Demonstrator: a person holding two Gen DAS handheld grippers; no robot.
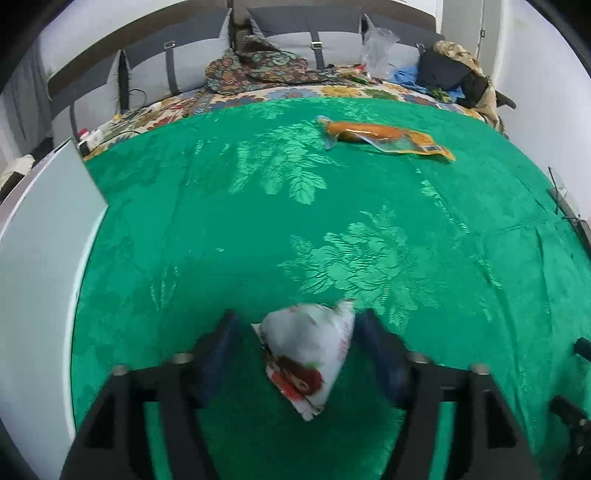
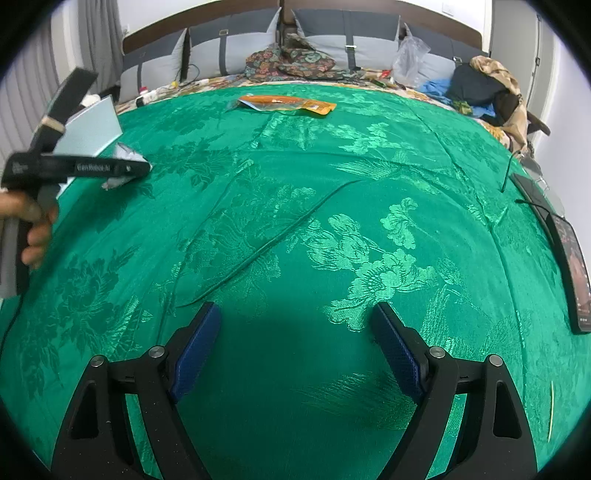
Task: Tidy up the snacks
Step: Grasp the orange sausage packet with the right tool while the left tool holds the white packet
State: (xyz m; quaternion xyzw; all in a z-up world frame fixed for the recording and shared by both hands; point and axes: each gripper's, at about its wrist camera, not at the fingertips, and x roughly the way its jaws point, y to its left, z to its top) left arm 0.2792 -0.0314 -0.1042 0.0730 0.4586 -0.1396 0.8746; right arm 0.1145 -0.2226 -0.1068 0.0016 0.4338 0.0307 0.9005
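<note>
In the left wrist view a white snack packet [image 1: 308,354] with red print sits between my left gripper's [image 1: 295,325] blue fingers [image 1: 373,332], which stand wide apart and do not press it. An orange snack packet [image 1: 384,138] lies far ahead on the green bedspread [image 1: 221,221]. In the right wrist view my right gripper [image 2: 295,317] is open and empty above the spread. The left gripper [image 2: 92,168] shows at the left with the white packet [image 2: 125,153] at its tip, beside a pale box [image 2: 92,129]. The orange packet [image 2: 288,103] lies far ahead.
A pale box [image 1: 48,221] stands at the bed's left edge. Cushions [image 1: 295,33], patterned cloth [image 1: 258,62], a plastic bag [image 1: 376,48] and piled clothes [image 2: 480,88] are at the headboard. Dark phones or tablets [image 2: 569,258] and a cable lie at the right edge.
</note>
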